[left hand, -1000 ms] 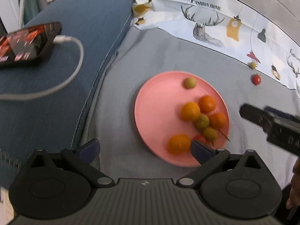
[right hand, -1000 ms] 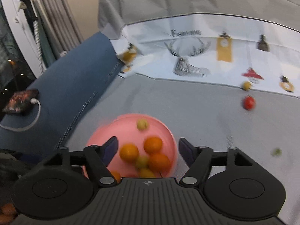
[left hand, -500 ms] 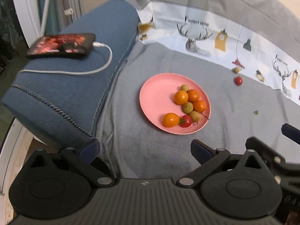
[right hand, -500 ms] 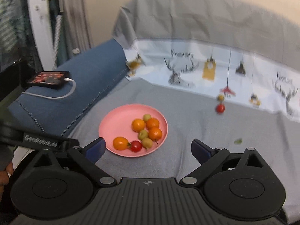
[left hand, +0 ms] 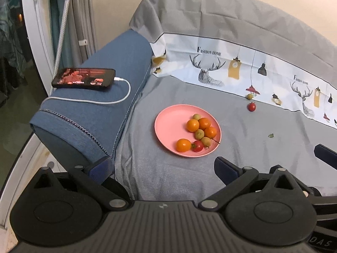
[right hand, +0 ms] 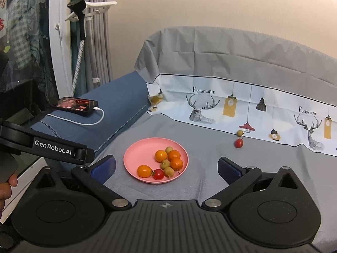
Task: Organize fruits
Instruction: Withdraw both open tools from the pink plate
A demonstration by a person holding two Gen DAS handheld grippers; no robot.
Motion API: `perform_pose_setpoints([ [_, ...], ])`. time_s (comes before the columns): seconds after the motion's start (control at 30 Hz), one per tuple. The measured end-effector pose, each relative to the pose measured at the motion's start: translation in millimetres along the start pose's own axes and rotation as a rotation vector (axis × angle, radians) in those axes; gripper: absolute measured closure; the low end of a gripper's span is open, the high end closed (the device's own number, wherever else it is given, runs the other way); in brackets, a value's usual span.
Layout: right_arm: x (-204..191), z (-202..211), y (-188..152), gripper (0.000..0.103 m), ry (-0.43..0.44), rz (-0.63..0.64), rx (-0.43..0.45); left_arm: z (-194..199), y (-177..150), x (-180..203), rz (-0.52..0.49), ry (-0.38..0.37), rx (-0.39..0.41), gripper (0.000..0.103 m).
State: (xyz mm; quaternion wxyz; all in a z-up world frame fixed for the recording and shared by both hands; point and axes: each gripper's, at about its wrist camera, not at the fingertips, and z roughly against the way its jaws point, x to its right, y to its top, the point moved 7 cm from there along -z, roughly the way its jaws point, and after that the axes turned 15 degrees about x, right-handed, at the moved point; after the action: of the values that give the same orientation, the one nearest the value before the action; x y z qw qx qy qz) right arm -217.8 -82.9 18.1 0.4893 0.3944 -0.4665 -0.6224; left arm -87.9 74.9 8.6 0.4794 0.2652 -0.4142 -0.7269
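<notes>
Pink plate (right hand: 134, 154) of fruits lies ahead of both grippers' spread, empty jaws

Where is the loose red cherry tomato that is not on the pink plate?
In both views the loose red cherry tomato lies on the grey sofa cover, right of the pink plate, just before a small yellow-green fruit.

4 oranges (left hand: 192, 125), 4 green fruits (left hand: 199, 134), 2 tomatoes (left hand: 197, 146), 1 plate (left hand: 166, 126), 1 phone (left hand: 84, 80).

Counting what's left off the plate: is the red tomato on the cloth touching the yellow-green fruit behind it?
Apart. In the right wrist view a strip of grey cloth shows between the red tomato and the yellow-green fruit.
</notes>
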Motion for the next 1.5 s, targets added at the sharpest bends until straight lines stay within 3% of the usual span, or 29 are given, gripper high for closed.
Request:
perform_pose_setpoints([
  [0.3,-2.6,16.1,1.0,0.001,0.005,-0.004,0.01,19.2,-3.7,-1.4,0.007,0.007,0.011,0.0],
  [1.5,20.7,-26.2,-24.6,0.001,-0.037,-0.066,-0.091,-35.9,-4.6,6.0,-0.032,0.016,-0.082,0.0],
])
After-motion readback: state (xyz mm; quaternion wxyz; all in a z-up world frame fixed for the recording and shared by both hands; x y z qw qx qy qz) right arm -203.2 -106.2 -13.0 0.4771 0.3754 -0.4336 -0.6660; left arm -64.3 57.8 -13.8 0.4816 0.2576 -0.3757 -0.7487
